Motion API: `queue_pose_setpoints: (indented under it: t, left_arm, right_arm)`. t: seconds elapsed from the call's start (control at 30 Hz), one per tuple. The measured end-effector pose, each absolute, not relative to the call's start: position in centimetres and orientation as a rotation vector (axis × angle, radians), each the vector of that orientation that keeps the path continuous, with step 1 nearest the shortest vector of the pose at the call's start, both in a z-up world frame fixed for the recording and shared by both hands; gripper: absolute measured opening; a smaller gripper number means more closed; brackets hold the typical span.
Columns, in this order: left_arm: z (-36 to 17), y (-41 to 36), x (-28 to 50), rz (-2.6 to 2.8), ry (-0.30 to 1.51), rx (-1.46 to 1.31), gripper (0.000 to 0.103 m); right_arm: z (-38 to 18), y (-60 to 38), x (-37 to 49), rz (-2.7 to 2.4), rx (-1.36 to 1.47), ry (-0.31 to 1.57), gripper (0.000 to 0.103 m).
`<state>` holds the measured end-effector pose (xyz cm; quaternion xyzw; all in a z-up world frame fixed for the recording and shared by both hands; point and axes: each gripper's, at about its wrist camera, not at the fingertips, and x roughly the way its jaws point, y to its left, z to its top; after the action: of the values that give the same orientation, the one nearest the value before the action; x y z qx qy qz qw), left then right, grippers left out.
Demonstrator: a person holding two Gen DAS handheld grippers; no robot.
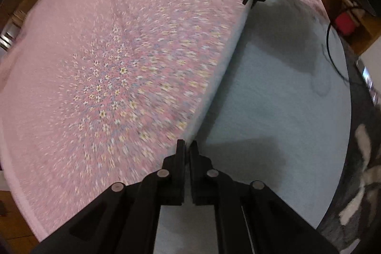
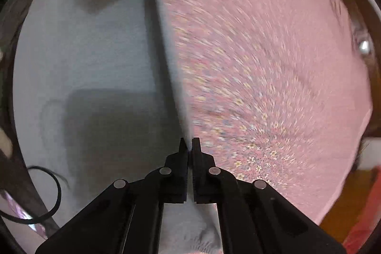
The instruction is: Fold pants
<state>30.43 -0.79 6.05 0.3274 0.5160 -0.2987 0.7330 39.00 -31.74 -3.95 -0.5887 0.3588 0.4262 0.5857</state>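
l gripper [image 1: 187, 146]: jaws pinched on raised edge of pale grey-blue pants [image 1: 273, 111], cloth strip showing between tips. r gripper [image 2: 189, 144]: jaws likewise clamped on same edge, thin bit of fabric in gap. in l view r gripper at far end of edge, top of frame; edge runs taut between both. pants spread flat over pink floral sheet [image 1: 107, 68], lifted edge standing up along fold line. sheet blurred. black cable [image 2: 51, 196] loops at pants' near corner in r view.
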Motion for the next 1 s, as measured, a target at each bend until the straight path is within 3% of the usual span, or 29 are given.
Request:
queue_pose_setpoints:
  t: [0.23, 0.57, 1.0]
  left_arm:
    - [8.3, -2.8, 21.2, -0.473, 0.918, 0.798, 0.003]
    - [7.2, -7.1, 12.2, -0.327, 0.858, 0.921, 0.003]
    - [4.8, -8.2, 4.7, -0.250, 0.853, 0.902, 0.002]
  right_arm:
    - [-3.0, -34.4, 31.2, 0.858, -1.461, 0.610, 0.004]
    - [-5.0, -35.4, 22.9, 0.678, -1.545, 0.397, 0.003]
    - [-6.6, -36.2, 18.6, 0.686, -1.504, 0.382, 0.003]
